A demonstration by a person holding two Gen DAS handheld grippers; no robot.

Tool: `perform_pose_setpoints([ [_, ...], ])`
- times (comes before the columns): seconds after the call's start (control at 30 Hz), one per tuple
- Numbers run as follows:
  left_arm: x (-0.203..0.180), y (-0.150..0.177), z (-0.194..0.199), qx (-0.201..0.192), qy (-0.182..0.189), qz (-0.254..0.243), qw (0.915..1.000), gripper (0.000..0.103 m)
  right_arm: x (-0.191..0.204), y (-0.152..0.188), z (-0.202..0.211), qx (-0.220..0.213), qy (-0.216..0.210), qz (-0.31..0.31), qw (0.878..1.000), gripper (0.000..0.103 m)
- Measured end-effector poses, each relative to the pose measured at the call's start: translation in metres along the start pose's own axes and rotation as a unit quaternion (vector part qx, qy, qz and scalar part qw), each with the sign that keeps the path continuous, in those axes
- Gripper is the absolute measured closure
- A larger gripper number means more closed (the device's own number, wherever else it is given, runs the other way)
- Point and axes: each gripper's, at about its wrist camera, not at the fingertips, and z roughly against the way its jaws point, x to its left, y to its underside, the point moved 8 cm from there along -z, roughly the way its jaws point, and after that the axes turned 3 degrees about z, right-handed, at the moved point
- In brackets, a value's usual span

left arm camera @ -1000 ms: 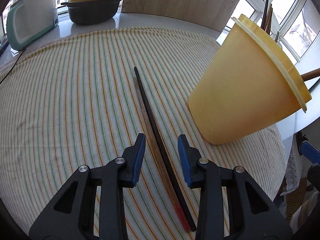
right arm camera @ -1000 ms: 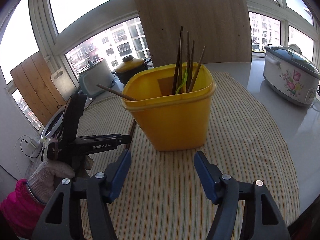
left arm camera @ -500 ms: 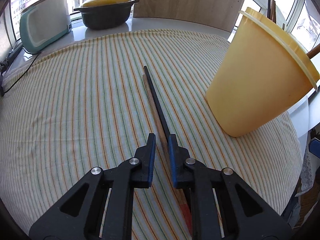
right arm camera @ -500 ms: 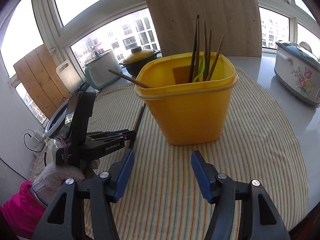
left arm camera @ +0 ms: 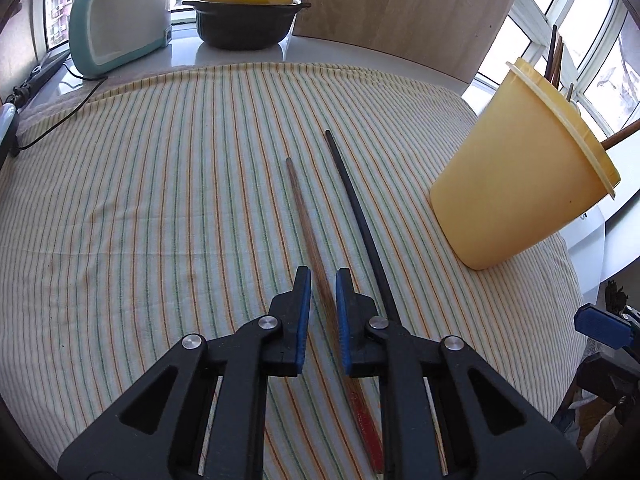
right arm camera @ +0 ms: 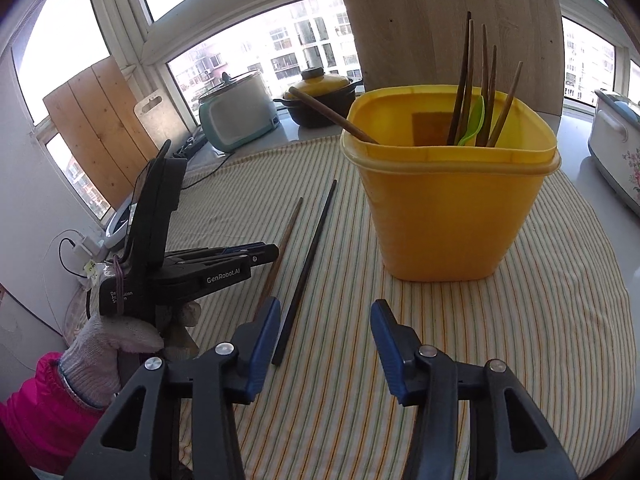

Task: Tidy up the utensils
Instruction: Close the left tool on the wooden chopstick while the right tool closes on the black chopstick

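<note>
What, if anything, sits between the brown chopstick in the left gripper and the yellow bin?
Only the black chopstick, lying on the cloth between the brown chopstick in the left gripper and the yellow bin. Lifted, the path over it looks clear.

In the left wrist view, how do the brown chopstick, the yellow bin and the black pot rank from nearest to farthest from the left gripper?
1. Brown chopstick, between the left gripper's fingers.
2. Yellow bin, on the right.
3. Black pot, at the far edge.

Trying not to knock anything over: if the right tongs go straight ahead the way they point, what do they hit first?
Most likely the yellow bin, standing directly ahead of the open right tongs; only striped cloth lies between.
</note>
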Motion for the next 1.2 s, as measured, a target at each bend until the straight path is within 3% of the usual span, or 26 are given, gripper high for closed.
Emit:
perform_pose_setpoints([
  [0.17,-0.004,-0.010,-0.012,0.005,-0.030,-0.014,0.9994,0.092,0.008,0.003,-0.012,0.018,-0.002,0.007,1.000,0.065],
  [0.6,0.013,-0.014,-0.018,0.008,-0.042,-0.030,0.9986,0.096,0.035,-0.009,-0.054,0.058,0.016,0.060,0.996,0.073],
  [0.93,0.062,-0.007,0.005,0.003,-0.071,-0.005,0.9975,0.098,0.045,-0.029,-0.098,0.097,0.030,0.076,0.992,0.074],
  [1.2,0.072,-0.006,0.009,0.026,-0.073,0.010,0.9969,0.098,0.040,-0.048,-0.135,0.136,0.069,0.080,0.985,0.074],
])
